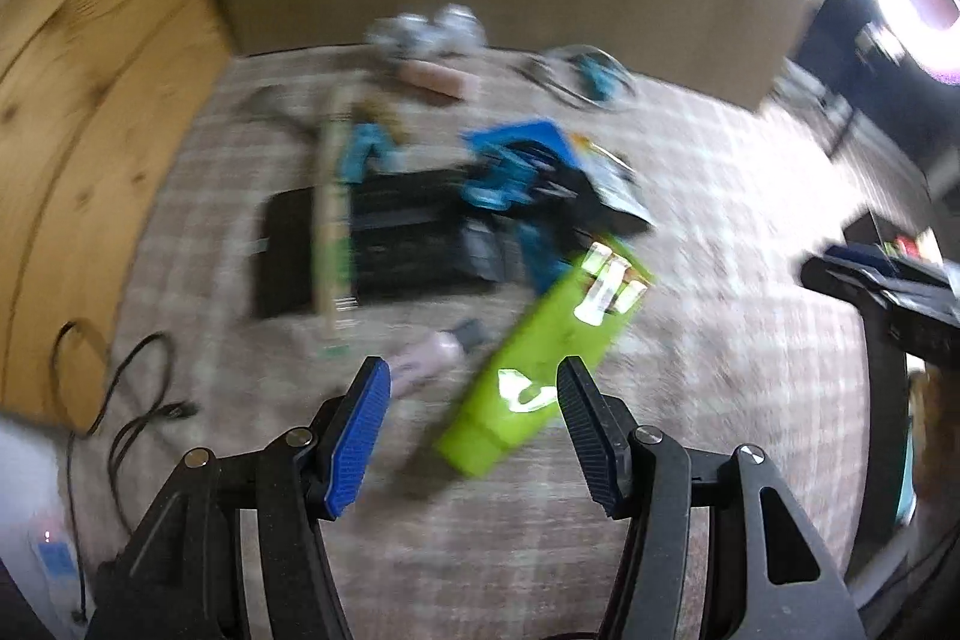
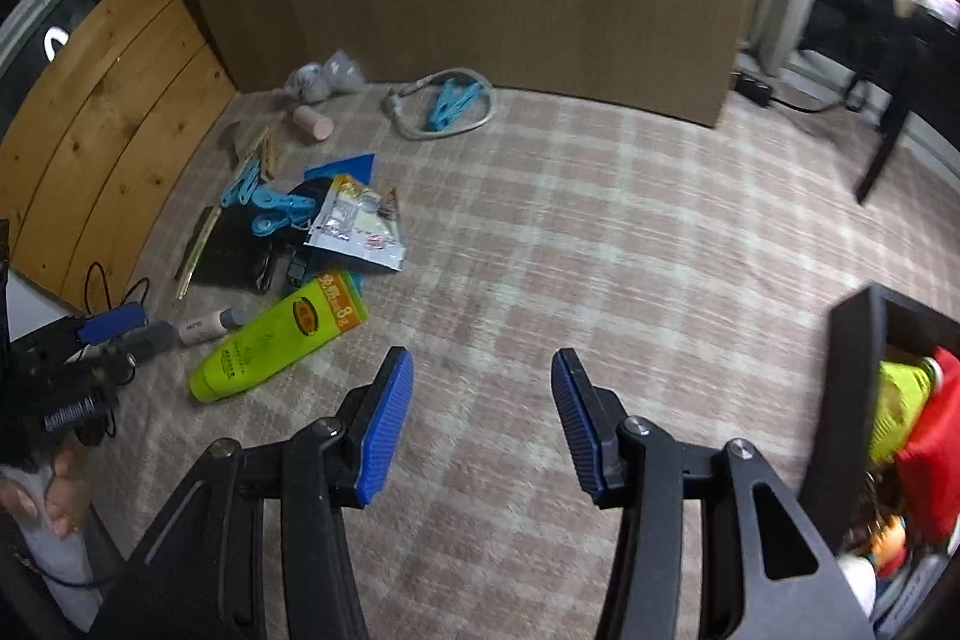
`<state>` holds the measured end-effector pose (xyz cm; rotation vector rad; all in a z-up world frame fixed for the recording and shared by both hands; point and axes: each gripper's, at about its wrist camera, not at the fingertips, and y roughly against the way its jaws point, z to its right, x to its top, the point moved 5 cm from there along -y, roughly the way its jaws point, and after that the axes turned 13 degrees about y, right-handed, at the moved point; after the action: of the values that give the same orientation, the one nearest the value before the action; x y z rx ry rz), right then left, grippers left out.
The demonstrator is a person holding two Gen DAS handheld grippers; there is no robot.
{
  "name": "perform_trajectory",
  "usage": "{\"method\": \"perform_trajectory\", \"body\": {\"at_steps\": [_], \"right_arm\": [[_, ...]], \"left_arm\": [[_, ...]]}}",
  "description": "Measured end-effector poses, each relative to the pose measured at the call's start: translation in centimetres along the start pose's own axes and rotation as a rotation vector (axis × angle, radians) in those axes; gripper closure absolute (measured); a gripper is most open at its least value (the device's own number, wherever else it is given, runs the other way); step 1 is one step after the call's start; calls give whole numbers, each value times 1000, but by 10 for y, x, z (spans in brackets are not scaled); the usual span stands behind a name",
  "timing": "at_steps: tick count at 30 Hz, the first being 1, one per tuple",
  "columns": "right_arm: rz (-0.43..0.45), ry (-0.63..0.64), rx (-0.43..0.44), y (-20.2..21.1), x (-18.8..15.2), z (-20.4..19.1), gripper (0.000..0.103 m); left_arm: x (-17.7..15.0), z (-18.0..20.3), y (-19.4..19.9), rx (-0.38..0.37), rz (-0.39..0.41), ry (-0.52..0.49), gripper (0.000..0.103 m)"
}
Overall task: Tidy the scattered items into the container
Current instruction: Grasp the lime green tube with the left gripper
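Observation:
A lime green tube (image 1: 528,364) lies on the plaid cloth just ahead of my open, empty left gripper (image 1: 474,394); it also shows in the right wrist view (image 2: 270,346). A small pale bottle (image 1: 420,361) lies beside it. Behind are a black wallet (image 1: 414,244), blue clothes pegs (image 1: 504,178), a snack packet (image 2: 354,226) and a long stick (image 1: 333,214). My right gripper (image 2: 483,382) is open and empty over bare cloth. The black container (image 2: 852,388) at the right edge holds yellow and red items. The left view is blurred.
A pink cylinder (image 2: 312,121), grey balls (image 2: 324,79) and a white cable loop with a blue peg (image 2: 447,103) lie by the brown wall. A wooden board (image 2: 102,118) stands at left, with black cables (image 1: 138,400) below it.

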<state>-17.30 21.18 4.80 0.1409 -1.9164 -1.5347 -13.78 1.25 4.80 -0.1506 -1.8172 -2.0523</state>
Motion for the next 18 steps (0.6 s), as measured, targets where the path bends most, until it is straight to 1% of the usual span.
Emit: {"method": "perform_trajectory", "body": {"at_steps": [2,4,7,9,15,16,18], "right_arm": [[-29,16,43,-13,3,-9,56],[-55,-8,117,-26,4,-18,56],[-80,-44,163,-41,2,-31,56],[-97,-65,193,-51,0,-39,58],[-143,-118,266,-74,-2,-55,63],[-149,-123,277,-77,-2,-58,63],[-142,-123,281,-79,0,-63,64]], "left_arm": [[-2,12,-9,-6,-19,-50,48],[-2,19,-20,-4,-38,-94,48],[0,21,-37,12,-76,-120,50],[-3,21,-45,7,-103,-135,50],[-20,23,-52,-46,-158,-148,50],[-23,25,-51,-58,-156,-180,50],[-28,29,-48,-98,-170,-170,49]]}}
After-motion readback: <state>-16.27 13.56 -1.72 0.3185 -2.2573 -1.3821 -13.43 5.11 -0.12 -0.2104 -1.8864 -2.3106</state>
